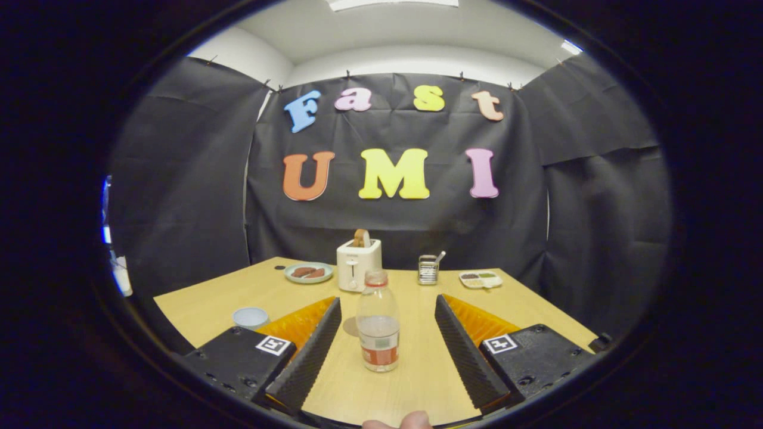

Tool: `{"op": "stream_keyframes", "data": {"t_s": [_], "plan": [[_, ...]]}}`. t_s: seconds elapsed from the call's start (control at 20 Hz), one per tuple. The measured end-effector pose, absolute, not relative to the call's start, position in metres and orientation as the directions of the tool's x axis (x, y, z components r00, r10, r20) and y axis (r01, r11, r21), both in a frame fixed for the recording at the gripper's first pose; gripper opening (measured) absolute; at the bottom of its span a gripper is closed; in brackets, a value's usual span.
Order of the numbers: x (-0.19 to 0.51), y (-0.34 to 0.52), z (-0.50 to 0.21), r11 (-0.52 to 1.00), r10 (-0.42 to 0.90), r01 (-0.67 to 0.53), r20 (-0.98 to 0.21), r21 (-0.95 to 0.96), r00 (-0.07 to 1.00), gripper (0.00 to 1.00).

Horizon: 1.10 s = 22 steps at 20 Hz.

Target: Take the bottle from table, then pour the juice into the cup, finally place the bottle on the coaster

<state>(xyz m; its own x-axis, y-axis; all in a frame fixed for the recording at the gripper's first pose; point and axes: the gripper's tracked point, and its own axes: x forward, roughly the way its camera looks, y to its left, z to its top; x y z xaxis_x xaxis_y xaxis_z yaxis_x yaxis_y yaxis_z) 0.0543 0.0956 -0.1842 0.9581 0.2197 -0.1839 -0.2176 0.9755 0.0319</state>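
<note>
The tongs (387, 313) are spread wide and released, their two ribbed fingers (310, 351) angled outward low over the pale wooden surface (417, 381), gripping nothing. Standing upright between those fingers, touching neither, is the clear plastic bottle with a reddish cap and a red-and-white label (377, 322); it holds liquid in its lower part and rests directly on the surface. Just behind the bottle and slightly to its left, a small round flat brownish coaster (350, 326) lies on the surface, partly hidden by the bottle and the left finger. Farther left, beyond the outer side of the left finger, sits a pale blue round cup (250, 317), only its upper part visible above the gripper's body. Well beyond the bottle, near the far edge of the surface, stands a cream-white toaster with a slice of brown bread sticking up from its slot (358, 264). To the toaster's left is a light green round plate carrying dark brown pieces of food (308, 273). To its right stands a small shiny metal holder with a utensil handle poking out (428, 269), and farther right lies a white divided dish with dark and greenish contents (480, 279). A fingertip of the person's hand (396, 422) shows at the near edge, below the bottle.
</note>
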Motion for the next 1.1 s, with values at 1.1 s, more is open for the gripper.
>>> {"op": "stream_keyframes", "data": {"t_s": [1.1], "plan": [[0.142, 0.125, -0.308, 0.977, 0.207, -0.178, -0.339, 0.114, 0.918, 0.99]]}}
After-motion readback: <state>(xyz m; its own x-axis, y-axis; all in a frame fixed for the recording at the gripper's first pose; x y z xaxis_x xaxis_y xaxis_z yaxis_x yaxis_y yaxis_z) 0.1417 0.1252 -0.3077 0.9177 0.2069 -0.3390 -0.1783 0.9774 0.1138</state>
